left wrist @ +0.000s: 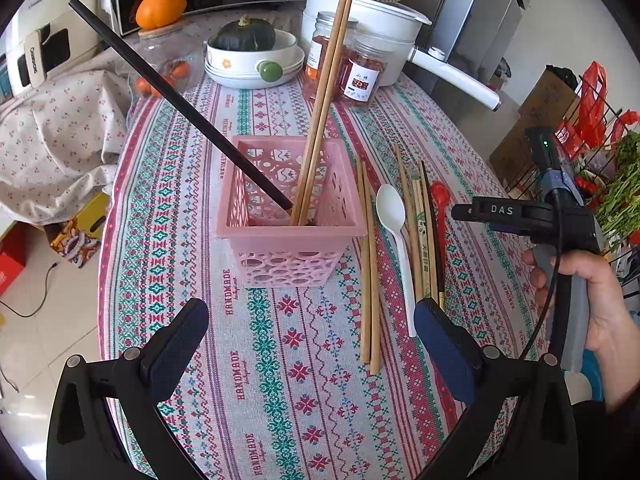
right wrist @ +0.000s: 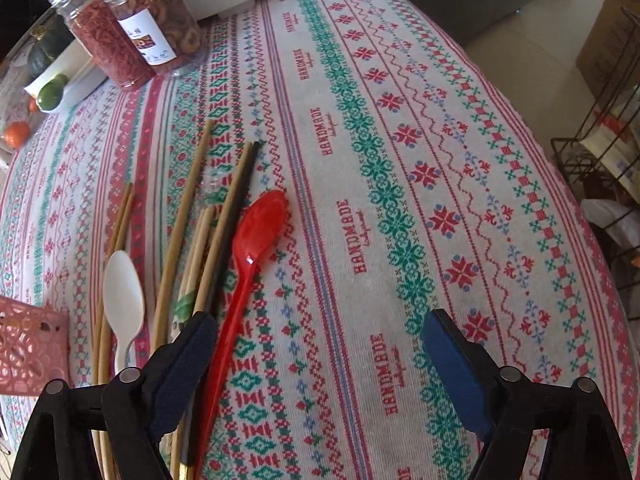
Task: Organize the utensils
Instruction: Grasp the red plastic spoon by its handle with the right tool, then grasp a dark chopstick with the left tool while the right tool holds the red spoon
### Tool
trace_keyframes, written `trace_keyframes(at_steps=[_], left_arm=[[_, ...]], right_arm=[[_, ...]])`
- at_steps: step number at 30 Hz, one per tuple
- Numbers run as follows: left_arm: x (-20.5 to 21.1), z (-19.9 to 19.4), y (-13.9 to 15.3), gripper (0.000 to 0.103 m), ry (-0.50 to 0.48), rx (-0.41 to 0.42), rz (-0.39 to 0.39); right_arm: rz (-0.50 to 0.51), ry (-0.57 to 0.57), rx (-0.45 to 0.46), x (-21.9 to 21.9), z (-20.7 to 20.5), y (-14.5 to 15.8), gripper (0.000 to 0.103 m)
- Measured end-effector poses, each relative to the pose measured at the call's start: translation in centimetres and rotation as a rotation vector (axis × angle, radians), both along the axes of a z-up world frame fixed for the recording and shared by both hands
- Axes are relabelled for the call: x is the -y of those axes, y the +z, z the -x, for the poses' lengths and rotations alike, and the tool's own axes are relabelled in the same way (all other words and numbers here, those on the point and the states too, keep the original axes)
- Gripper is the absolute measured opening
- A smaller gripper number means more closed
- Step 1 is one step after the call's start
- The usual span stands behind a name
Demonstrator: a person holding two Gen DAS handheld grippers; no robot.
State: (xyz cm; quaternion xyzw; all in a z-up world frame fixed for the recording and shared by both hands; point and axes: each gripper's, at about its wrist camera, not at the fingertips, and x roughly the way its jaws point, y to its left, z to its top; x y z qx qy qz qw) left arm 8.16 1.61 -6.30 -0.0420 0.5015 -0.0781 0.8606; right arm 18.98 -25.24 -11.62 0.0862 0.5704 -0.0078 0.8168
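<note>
A pink perforated basket (left wrist: 286,216) stands mid-table with a black chopstick (left wrist: 176,96) and a pair of wooden chopsticks (left wrist: 324,104) leaning in it. Right of it lie two wooden chopsticks (left wrist: 370,264), a white spoon (left wrist: 394,216), several more chopsticks (left wrist: 420,232) and a red spoon (left wrist: 440,200). My left gripper (left wrist: 310,344) is open and empty, in front of the basket. My right gripper (right wrist: 320,364) is open and empty above the cloth; its left finger (right wrist: 188,364) hangs over the red spoon (right wrist: 256,236), beside the chopsticks (right wrist: 192,220) and white spoon (right wrist: 122,296).
Two jars (left wrist: 352,60), a white pot (left wrist: 376,20), a bowl with a dark squash (left wrist: 252,52) and a glass jar (left wrist: 168,60) crowd the table's far end. A wire rack (left wrist: 600,152) stands right of the table. The patterned tablecloth (right wrist: 400,160) drops off at the right edge.
</note>
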Motion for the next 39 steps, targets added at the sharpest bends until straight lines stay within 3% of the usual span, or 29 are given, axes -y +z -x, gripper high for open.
trace_keyframes(at_steps=[3, 11, 14, 16, 22, 27, 31, 37, 39], left_arm=[[-0.2, 0.1, 0.1, 0.103, -0.007, 0.009, -0.011], [0.3, 0.3, 0.5, 0.103, -0.021, 0.013, 0.011], [1.4, 0.7, 1.0, 0.103, -0.051, 0.031, 0.000], [2.2, 1.0, 1.3, 0.103, -0.075, 0.039, -0.006], [5.5, 1.3, 2.0, 0.103, -0.143, 0.034, -0.032], [9.7, 0.4, 1.8, 0.103, -0.190, -0.013, -0.055], [12.4, -1.9, 1.2, 0.102, -0.184, -0.057, -0.023], [15.6, -7.3, -1.1, 0.062, -0.190, -0.150, 0.037], [16.7, -8.9, -2.2, 0.041, -0.197, -0.168, 0.019]], right_arm=[[-0.007, -0.006, -0.022, -0.2, -1.0, -0.7, 0.069], [0.079, 0.026, 0.005, -3.0, -2.3, -0.8, 0.046], [0.142, 0.058, 0.005, -3.7, -2.4, -0.9, 0.026], [0.131, 0.069, -0.003, -3.3, -2.2, -0.8, 0.011], [0.042, 0.023, -0.028, 0.4, -1.4, -0.1, 0.003], [-0.021, -0.014, 0.006, 3.8, 0.1, 1.7, 0.003], [-0.078, -0.030, 0.036, 5.5, 0.9, 3.1, 0.003], [-0.118, -0.031, 0.056, 7.0, 1.2, 3.9, 0.003], [-0.130, -0.032, 0.056, 7.5, 0.9, 3.9, 0.003]])
